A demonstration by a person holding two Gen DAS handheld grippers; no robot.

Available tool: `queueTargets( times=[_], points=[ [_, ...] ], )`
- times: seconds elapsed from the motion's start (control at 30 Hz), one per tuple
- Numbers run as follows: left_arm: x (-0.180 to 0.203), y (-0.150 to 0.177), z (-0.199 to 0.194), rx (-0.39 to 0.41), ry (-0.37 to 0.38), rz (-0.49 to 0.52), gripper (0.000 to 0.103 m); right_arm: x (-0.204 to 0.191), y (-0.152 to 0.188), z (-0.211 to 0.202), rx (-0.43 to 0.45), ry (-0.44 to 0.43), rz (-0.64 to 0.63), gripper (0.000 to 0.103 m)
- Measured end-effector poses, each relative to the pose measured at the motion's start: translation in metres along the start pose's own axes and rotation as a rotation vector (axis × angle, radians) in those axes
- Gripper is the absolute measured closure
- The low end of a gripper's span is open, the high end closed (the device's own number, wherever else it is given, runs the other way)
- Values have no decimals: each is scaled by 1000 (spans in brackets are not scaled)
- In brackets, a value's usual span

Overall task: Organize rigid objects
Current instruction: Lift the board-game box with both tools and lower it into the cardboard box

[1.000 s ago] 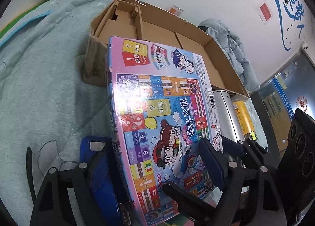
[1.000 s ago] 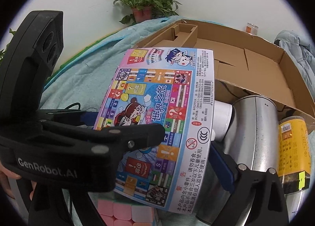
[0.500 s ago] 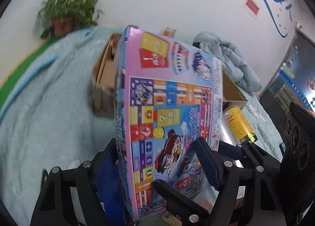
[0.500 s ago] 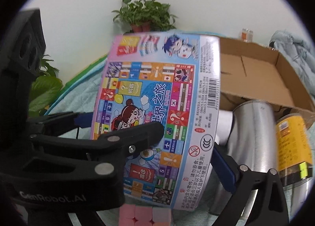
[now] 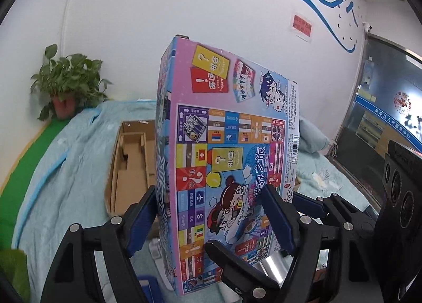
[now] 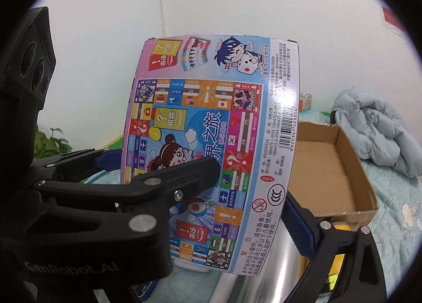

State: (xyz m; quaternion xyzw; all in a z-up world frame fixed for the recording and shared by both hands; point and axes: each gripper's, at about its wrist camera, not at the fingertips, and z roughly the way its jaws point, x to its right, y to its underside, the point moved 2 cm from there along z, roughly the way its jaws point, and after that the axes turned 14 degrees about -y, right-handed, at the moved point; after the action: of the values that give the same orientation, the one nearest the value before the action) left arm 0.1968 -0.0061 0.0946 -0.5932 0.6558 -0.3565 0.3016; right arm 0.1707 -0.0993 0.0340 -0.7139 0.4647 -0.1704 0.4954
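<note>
The board game box stands nearly upright in the air, its lower part hidden behind black finger frames; the left gripper has its blue fingers clamped on the box's two broad faces; the right gripper holds its right edge, though its left finger is hidden and contact there seems likely only. Behind, the open cardboard box lies on a pale blue quilt, mostly empty; a steel cylinder is cut off below; a potted plant stands by the wall.
</note>
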Motion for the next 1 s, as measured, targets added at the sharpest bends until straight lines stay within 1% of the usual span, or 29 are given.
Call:
queueTargets(
  times=[0.13, 0.2, 0.4, 0.57, 0.63, 0.83, 1.0],
  points=[
    [13, -26, 7, 1, 13, 11, 27, 9, -16, 0, 5, 20, -1, 6],
    [17, -39, 12, 2, 16, 21, 27, 15, -19, -1, 2, 21, 5, 6],
    [22, -69, 44, -11, 26, 30, 28, 29, -30, 7, -5, 32, 22, 7],
    [15, -81, 77, -33, 24, 27, 28, 42, -39, 20, -34, 33, 30, 7],
    [14, -80, 86, -44, 16, 32, 28, 46, -43, 27, -52, 19, 51, 8],
    [5, -84, 136, -113, 26, 14, 28, 54, -45, 50, -112, 13, 75, 8],
    [4, -76, 177, -186, 6, 22, 28, 73, -41, 77, -182, -12, 132, 8]
  ],
)
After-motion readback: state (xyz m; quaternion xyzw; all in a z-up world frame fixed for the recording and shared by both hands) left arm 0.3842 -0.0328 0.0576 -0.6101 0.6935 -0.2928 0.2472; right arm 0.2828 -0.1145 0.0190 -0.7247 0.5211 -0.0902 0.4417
